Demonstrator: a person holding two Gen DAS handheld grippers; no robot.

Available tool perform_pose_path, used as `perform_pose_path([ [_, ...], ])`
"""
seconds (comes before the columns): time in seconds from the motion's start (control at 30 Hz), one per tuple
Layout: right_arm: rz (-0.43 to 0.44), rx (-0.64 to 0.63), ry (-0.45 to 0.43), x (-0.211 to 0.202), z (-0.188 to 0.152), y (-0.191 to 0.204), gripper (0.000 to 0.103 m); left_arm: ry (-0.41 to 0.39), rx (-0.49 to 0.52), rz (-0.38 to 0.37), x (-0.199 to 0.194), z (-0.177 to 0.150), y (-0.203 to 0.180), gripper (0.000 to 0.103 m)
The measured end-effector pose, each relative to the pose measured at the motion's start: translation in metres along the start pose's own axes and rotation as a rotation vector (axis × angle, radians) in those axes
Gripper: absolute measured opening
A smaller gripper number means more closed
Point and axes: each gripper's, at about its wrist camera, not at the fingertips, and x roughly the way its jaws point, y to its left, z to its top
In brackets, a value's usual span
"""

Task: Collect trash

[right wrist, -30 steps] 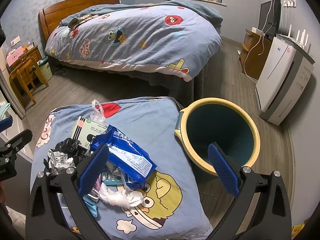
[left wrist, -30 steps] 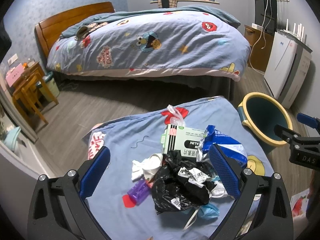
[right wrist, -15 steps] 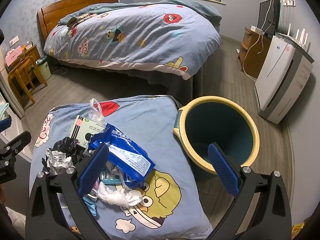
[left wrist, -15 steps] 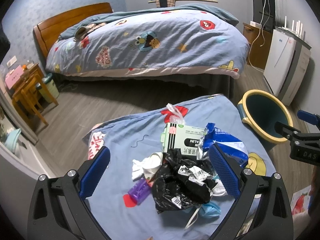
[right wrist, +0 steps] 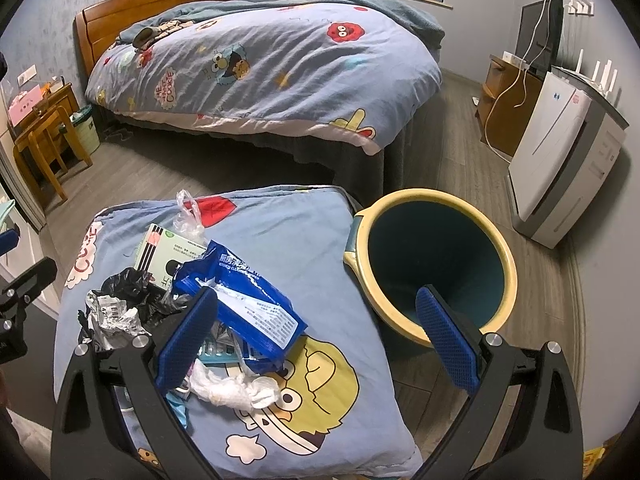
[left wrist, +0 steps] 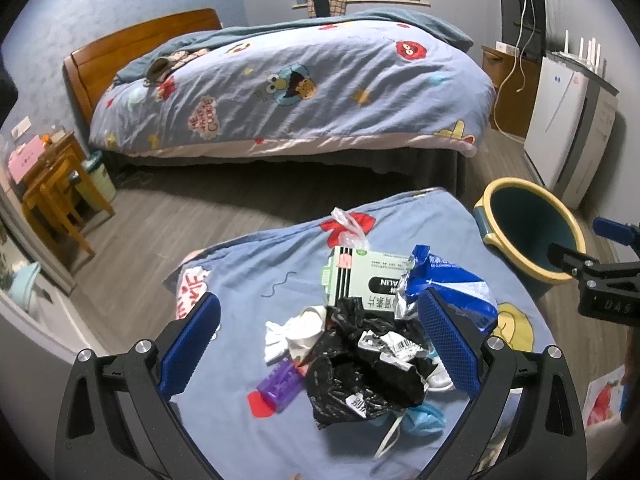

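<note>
since both grippers, left [left wrist: 318, 346] and right [right wrist: 316, 338], hover wide open and empty, pinch the black bag [left wrist: 360, 376] first, then carry it right to the bin [right wrist: 430, 264].

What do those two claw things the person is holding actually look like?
Each tool, left and right, has a black frame forking into two arms with round silver bolts. The fingers end in long blue pads with a fine gridded texture. The right tool, seen side-on, carries white lettering.

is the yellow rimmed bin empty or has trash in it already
Looks empty as far as visible: the bin stands upright and only bare teal wall shows inside. The right tool hides part of the bottom.
</note>
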Motion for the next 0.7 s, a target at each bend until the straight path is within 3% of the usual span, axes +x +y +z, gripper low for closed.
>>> perform_pose_path([
  [0.3, 0.005, -0.001, 0.007, 0.002, -0.001, -0.001, 0.097, -0.007, 0.013, -0.004, 0.0, 0.004, 0.004, 0.098],
  [0.47, 0.03, -0.003, 0.05, 0.011, -0.002, -0.003, 0.097, 0.072, 0.0, -0.002, 0.008, 0.002, 0.01, 0.098],
  [0.57, 0.05, -0.026, 0.088, 0.022, -0.003, -0.003, 0.097, 0.093, -0.016, -0.047, 0.013, -0.003, 0.01, 0.098],
  [0.7, 0.07, -0.059, 0.139, 0.04, -0.006, -0.002, 0.097, 0.144, 0.036, -0.06, 0.023, -0.011, -0.002, 0.098],
])
